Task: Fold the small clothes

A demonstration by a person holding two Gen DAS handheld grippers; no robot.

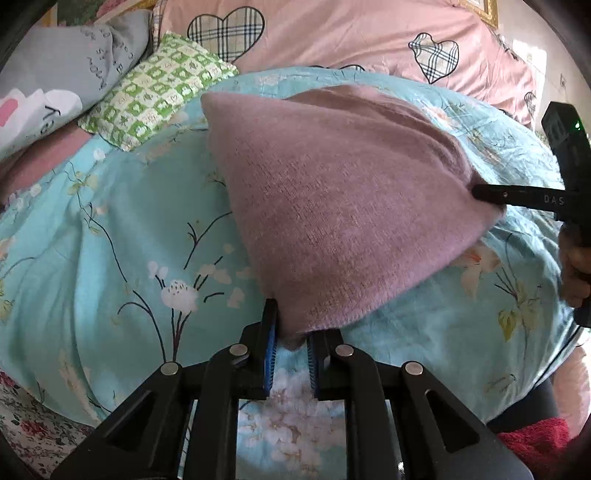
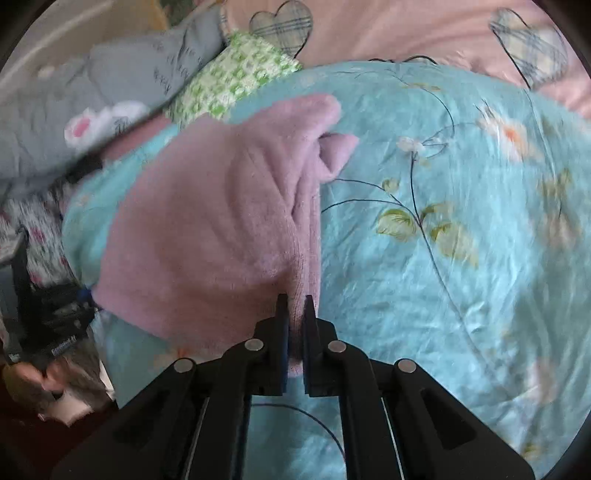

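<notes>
A mauve knitted garment [image 1: 340, 199] lies spread on a turquoise floral quilt [image 1: 110, 236]. My left gripper [image 1: 291, 334] is shut on its near corner, the cloth pinched between the blue pads. My right gripper [image 2: 296, 314] is shut on the garment's [image 2: 207, 229] right-hand edge, a fold of knit caught between its fingers. The right gripper also shows in the left wrist view [image 1: 480, 192] at the garment's right corner. The left gripper shows blurred at the lower left of the right wrist view [image 2: 86, 295]. The garment is stretched between the two grippers.
A green checked cushion [image 1: 155, 88] and a grey printed pillow [image 1: 66, 62] lie at the far left. A pink duvet with plaid hearts [image 1: 332, 33] lies behind. A red cloth [image 1: 535, 439] sits at the near right. A rose-patterned sheet [image 1: 33, 428] shows at the near left.
</notes>
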